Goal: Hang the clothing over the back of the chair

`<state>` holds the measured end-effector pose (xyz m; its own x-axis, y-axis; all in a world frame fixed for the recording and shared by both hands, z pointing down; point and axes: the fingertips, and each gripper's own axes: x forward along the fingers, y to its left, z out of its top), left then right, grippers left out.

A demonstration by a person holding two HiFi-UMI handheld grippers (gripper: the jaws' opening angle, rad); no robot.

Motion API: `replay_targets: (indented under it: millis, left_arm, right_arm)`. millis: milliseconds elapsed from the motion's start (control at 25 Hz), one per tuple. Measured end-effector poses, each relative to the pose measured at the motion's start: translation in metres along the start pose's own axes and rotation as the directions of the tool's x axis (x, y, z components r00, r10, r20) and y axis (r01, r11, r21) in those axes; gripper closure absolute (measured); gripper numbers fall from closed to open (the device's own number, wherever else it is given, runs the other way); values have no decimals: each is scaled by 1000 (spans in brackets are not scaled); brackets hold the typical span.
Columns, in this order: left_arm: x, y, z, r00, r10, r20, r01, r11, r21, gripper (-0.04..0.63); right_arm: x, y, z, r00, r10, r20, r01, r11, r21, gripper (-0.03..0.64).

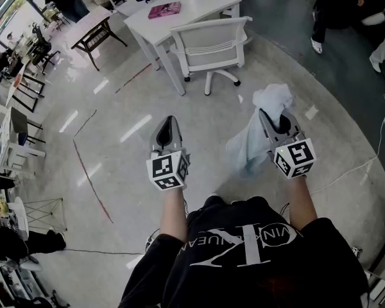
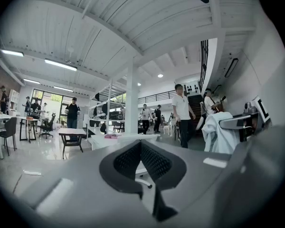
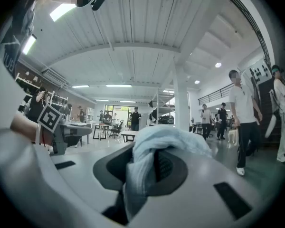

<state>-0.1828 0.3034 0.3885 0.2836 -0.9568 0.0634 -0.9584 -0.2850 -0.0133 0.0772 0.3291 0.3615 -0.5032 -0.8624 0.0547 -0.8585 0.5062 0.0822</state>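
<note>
A pale blue-white garment point(image 1: 253, 136) hangs bunched from my right gripper point(image 1: 271, 115), whose jaws are shut on it; in the right gripper view the cloth point(image 3: 140, 170) drapes over and between the jaws of that gripper point(image 3: 154, 152). The white office chair point(image 1: 212, 43) stands ahead on the floor, its back towards me, well beyond both grippers. My left gripper point(image 1: 168, 122) is held level beside the right one, its jaws point(image 2: 141, 144) closed to a point with nothing in them. From the left gripper view the garment point(image 2: 218, 136) shows at the right.
A white desk point(image 1: 179, 5) with a pink book point(image 1: 165, 9) stands behind the chair. A dark-framed table point(image 1: 96, 34) is further left. People walk at the far right point(image 1: 333, 8). A cable point(image 1: 350, 171) and red tape lines point(image 1: 90, 175) run across the floor.
</note>
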Motion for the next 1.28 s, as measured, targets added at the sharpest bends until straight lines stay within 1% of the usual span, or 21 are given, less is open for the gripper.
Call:
replay_targets:
  millis: [160,680,840,1000,1280]
  left_arm:
    - [3,-5,0,1000,-1,2,1,1000,1,584]
    - [-14,-28,-5,1000,-1,1,1,1000,-3,584]
    - [-13,-31,-7,1000,-2,-5,2,1000,8,584]
    - [0,-31,-8,1000,1,-10,-1,1000,9,584]
    - [49,-37,-18,999,-28,-20,28,1000,-4,584]
  right_arm:
    - [-1,-4,-2,1000,0,2,0,1000,1,541]
    - [-22,-6,-7,1000,5,5,-5,1000,0,541]
    - [-20,-10,-8,1000,7,10,-7,1000,-4,541]
    - [-11,-21,-7,1000,5,29,-5,1000,8,541]
    - [17,-48,-13,999,2,36,-3,1000,8,541]
